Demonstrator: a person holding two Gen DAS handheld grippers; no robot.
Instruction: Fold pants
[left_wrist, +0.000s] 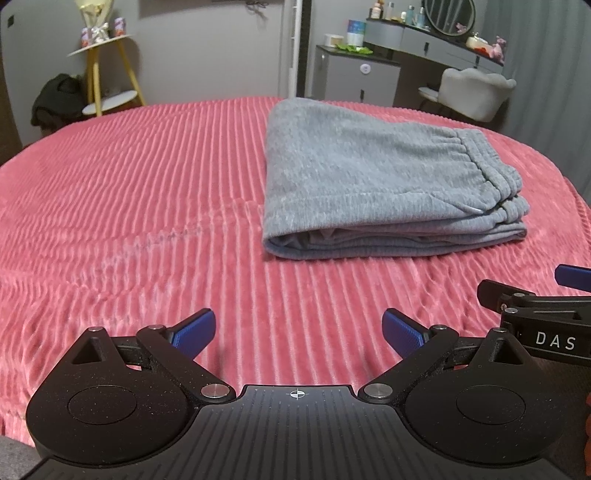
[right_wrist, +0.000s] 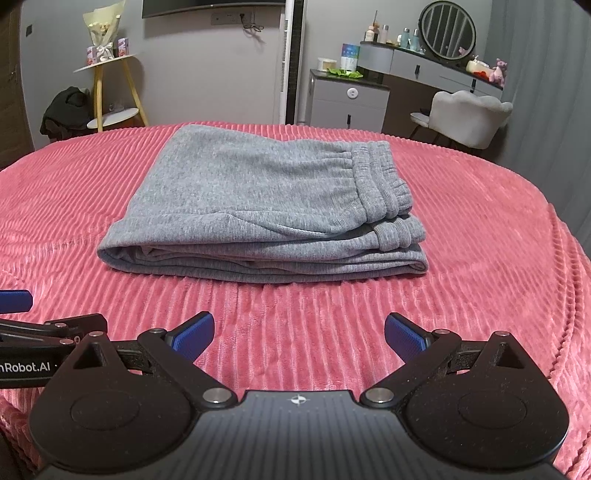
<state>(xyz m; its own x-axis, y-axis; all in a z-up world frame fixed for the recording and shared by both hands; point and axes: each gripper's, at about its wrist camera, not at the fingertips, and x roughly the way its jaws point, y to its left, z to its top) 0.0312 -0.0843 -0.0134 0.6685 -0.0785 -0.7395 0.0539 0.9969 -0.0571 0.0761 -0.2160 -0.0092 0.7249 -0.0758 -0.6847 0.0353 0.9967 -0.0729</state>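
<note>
Grey pants (left_wrist: 373, 177) lie folded in a neat stack on the pink ribbed bedspread (left_wrist: 129, 206), waistband to the right. In the right wrist view the pants (right_wrist: 266, 206) sit straight ahead. My left gripper (left_wrist: 298, 334) is open and empty, hanging over the bedspread near its front edge, left of and nearer than the pants. My right gripper (right_wrist: 299, 334) is open and empty, a short way in front of the stack. Each gripper shows at the edge of the other's view: the right gripper (left_wrist: 535, 295) and the left gripper (right_wrist: 40, 317).
Beyond the bed stand a yellow-legged side table (right_wrist: 110, 85) at the back left, a grey cabinet (right_wrist: 347, 99), a dressing table with a round mirror (right_wrist: 448, 31) and a pale chair (right_wrist: 469, 118) at the back right. The bedspread (right_wrist: 480, 229) spreads around the pants.
</note>
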